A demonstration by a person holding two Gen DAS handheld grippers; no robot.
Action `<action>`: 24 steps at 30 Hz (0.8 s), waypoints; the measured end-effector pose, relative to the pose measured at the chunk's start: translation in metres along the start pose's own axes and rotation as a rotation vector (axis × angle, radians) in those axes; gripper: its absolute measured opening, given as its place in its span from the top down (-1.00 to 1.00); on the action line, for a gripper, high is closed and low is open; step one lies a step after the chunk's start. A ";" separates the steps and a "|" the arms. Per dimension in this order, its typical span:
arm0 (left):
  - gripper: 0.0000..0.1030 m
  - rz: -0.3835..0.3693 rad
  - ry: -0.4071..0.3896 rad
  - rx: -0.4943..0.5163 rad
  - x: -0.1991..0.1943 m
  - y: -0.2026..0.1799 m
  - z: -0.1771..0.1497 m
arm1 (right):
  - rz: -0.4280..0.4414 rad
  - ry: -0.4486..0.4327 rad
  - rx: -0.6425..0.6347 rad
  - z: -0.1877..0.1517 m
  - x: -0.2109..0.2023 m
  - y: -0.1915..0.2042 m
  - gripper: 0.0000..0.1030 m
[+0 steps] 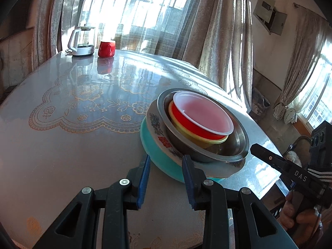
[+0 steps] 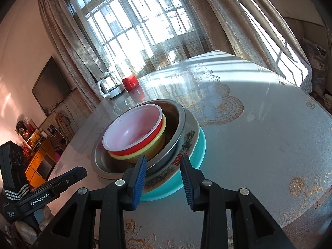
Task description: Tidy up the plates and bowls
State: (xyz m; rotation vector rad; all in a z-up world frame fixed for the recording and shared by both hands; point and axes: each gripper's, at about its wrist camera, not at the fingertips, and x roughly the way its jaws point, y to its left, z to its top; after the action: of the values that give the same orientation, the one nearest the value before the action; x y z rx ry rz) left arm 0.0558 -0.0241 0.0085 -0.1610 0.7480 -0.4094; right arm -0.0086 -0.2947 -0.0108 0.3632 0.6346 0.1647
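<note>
A nested stack stands on the round table (image 1: pixel 72 145): a teal plate (image 1: pixel 159 161) at the bottom, a white floral plate (image 1: pixel 155 124), a steel bowl (image 1: pixel 234 145), a yellow bowl (image 1: pixel 186 130) and a red bowl with a white inside (image 1: pixel 203 114) on top. The stack also shows in the right wrist view, red bowl (image 2: pixel 132 132) uppermost over the teal plate (image 2: pixel 197 151). My left gripper (image 1: pixel 166 166) is open and empty, its jaws just short of the stack's near edge. My right gripper (image 2: pixel 162 166) is open and empty, jaws at the stack's near rim.
A glass kettle (image 1: pixel 82 41) and a red mug (image 1: pixel 106 48) stand at the table's far edge by the curtained window. The table edge (image 1: pixel 267 188) runs close behind the stack. A cabinet (image 2: pixel 39 157) stands by the wall.
</note>
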 end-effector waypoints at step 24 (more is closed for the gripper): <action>0.23 0.106 0.012 0.013 0.003 -0.001 -0.014 | 0.001 0.096 -0.046 -0.025 0.012 0.012 0.34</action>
State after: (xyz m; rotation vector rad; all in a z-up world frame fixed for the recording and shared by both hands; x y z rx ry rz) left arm 0.0483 -0.0262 -0.0031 -0.1061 0.7617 -0.3148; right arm -0.0147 -0.2739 -0.0311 0.3127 0.7243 0.1980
